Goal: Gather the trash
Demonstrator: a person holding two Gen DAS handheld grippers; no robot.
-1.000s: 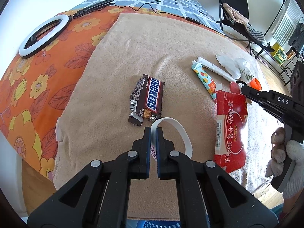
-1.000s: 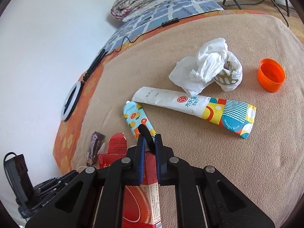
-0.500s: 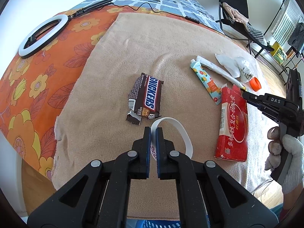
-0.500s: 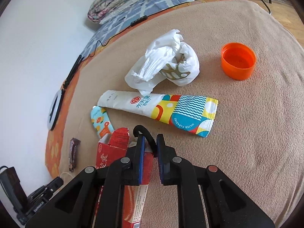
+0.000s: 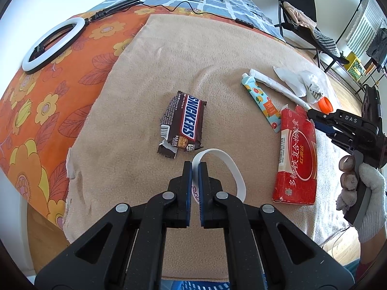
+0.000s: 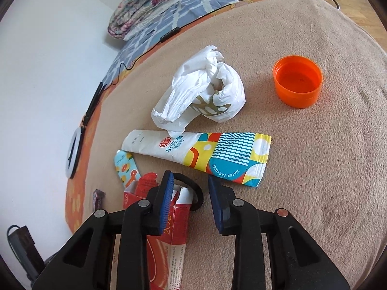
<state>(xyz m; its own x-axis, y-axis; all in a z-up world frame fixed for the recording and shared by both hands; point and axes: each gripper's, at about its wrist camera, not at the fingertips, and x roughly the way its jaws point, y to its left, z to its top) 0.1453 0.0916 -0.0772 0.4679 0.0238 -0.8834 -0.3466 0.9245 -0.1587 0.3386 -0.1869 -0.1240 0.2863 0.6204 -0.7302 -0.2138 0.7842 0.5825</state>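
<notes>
My left gripper is shut on a white strip loop, just below a Snickers wrapper on the tan blanket. At the right edge of the left wrist view my right gripper hovers at the torn top of a red carton. Its jaws are opening; a black ring band and the red carton's flap lie loose between them. Beyond are a patterned tube, a small orange-print tube, crumpled white tissue and an orange cap.
A ring light and cable lie on the orange floral sheet at the left. Folded quilts sit at the bed's far end. A chair stands beyond. A blue basket rim shows under my left gripper. A gloved hand holds the right gripper.
The right gripper's jaws, shut on the black band before, have parted and the band lies loose. The red carton swung round and now lies flat. The left gripper kept still.
</notes>
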